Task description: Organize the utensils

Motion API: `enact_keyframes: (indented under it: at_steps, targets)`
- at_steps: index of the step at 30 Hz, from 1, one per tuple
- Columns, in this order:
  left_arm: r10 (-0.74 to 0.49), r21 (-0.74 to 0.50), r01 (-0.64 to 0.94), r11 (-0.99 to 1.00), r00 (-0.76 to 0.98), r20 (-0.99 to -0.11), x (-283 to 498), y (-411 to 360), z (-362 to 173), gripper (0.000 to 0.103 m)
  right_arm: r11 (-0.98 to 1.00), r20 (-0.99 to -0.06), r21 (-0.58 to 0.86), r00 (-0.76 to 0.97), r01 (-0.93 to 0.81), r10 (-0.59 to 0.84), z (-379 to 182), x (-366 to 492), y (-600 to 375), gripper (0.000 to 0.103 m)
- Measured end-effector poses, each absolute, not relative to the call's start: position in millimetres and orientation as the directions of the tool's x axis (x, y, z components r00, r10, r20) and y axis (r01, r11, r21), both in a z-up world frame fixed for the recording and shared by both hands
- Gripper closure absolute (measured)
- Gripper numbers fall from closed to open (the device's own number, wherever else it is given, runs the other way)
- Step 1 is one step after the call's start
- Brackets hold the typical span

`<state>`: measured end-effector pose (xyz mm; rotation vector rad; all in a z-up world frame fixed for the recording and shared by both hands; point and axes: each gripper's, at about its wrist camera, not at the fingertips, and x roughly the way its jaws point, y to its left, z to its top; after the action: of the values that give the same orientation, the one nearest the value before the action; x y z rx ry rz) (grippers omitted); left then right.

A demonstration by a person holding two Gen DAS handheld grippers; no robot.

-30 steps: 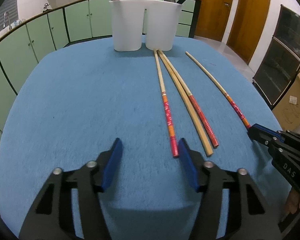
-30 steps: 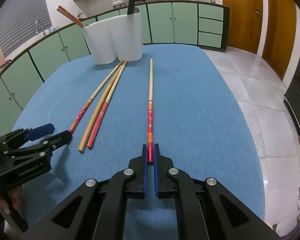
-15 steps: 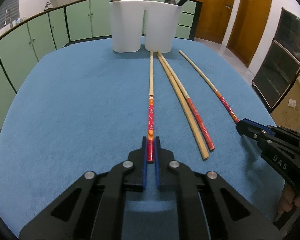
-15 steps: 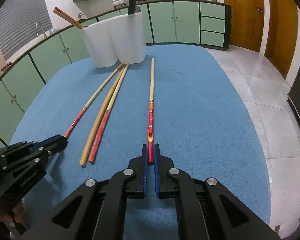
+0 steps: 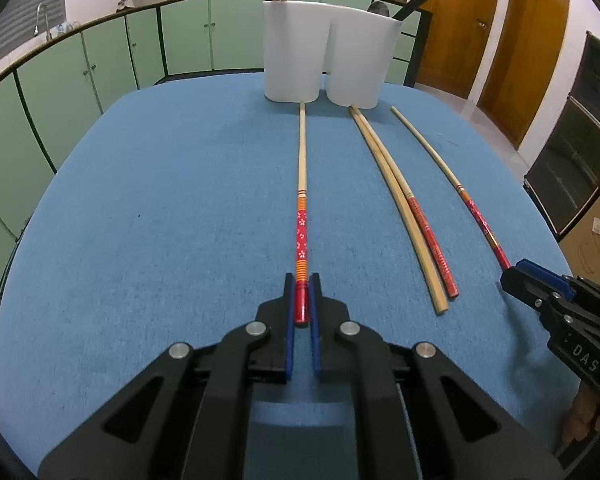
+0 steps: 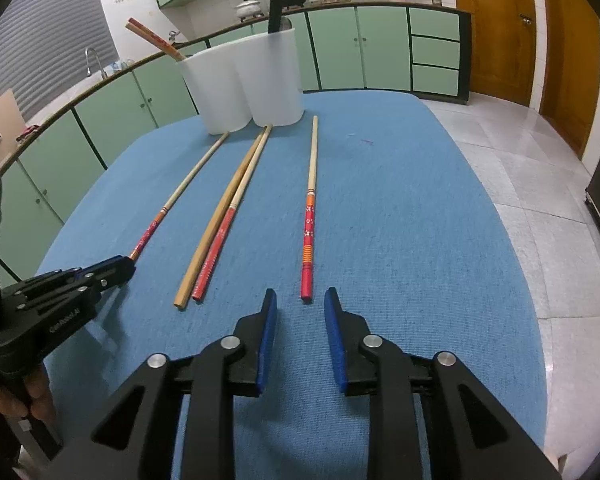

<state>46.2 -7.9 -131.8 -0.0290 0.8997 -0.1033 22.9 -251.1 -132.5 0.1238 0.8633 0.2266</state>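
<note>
My left gripper [image 5: 301, 282] is shut on the red flowered end of a long wooden chopstick [image 5: 301, 184] that points at the white twin-cup holder [image 5: 292, 60]. My right gripper [image 6: 300, 292] has its jaws opening. The red end of another chopstick [image 6: 310, 216] lies on the blue tablecloth [image 6: 400, 220] just at its fingertips, and the pads do not touch it. Between these two lie a plain wooden chopstick [image 6: 214, 232] and a red-handled one [image 6: 224, 236], side by side. The holder [image 6: 240, 84] has red-and-wood chopsticks in its left cup and black ones in its right.
Green cabinets [image 5: 92, 80] curve behind the table and wooden doors [image 5: 452, 36] stand at the back right. A dark cabinet [image 5: 572, 176] and a cardboard box [image 5: 596, 236] sit beyond the table's right edge. A hand [image 6: 36, 396] holds the left gripper's handle.
My left gripper, open a second ago, has shut on the leftmost chopstick's red end and the stick now lies straight ahead. My right gripper, shut on its chopstick before, has opened and let go.
</note>
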Motion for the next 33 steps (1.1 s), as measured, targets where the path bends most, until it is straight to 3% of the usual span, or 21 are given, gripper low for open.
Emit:
enact_keyframes:
  at_steps: [11, 14, 16, 17, 25, 33]
  targets:
    - [-0.095, -0.053, 0.087, 0.995, 0.620, -0.779, 46.6, -15.0, -134.8, 0.086, 0.975, -0.746, 0.178, 0.628, -0.132, 0.221, -134.1, 33.9, -246.1, 0.084]
    - [-0.096, -0.059, 0.080, 0.995, 0.622, -0.777, 46.8, -15.2, -135.8, 0.088, 0.979, -0.755, 0.162, 0.623, -0.125, 0.205, -135.6, 37.7, -244.1, 0.090]
    - [-0.098, -0.059, 0.083, 0.995, 0.621, -0.778, 47.0, -16.8, -136.2, 0.098, 0.982, -0.758, 0.147, 0.623, -0.121, 0.191, -135.9, 38.0, -242.2, 0.096]
    - [-0.096, -0.055, 0.085, 0.995, 0.620, -0.779, 45.6, -17.7, -136.3, 0.098, 0.983, -0.759, 0.140, 0.624, -0.121, 0.185, -135.8, 38.4, -241.8, 0.097]
    - [-0.111, -0.064, 0.099, 0.993, 0.607, -0.787, 45.1, -17.6, -130.0, 0.098, 0.985, -0.751, 0.119, 0.638, -0.126, 0.172, -129.7, 33.9, -242.4, 0.098]
    - [-0.123, -0.055, 0.123, 0.991, 0.658, -0.743, 31.9, -11.2, -88.8, 0.098, 0.981, -0.689, 0.111, 0.699, -0.157, 0.190, -82.5, 22.9, -255.6, 0.098]
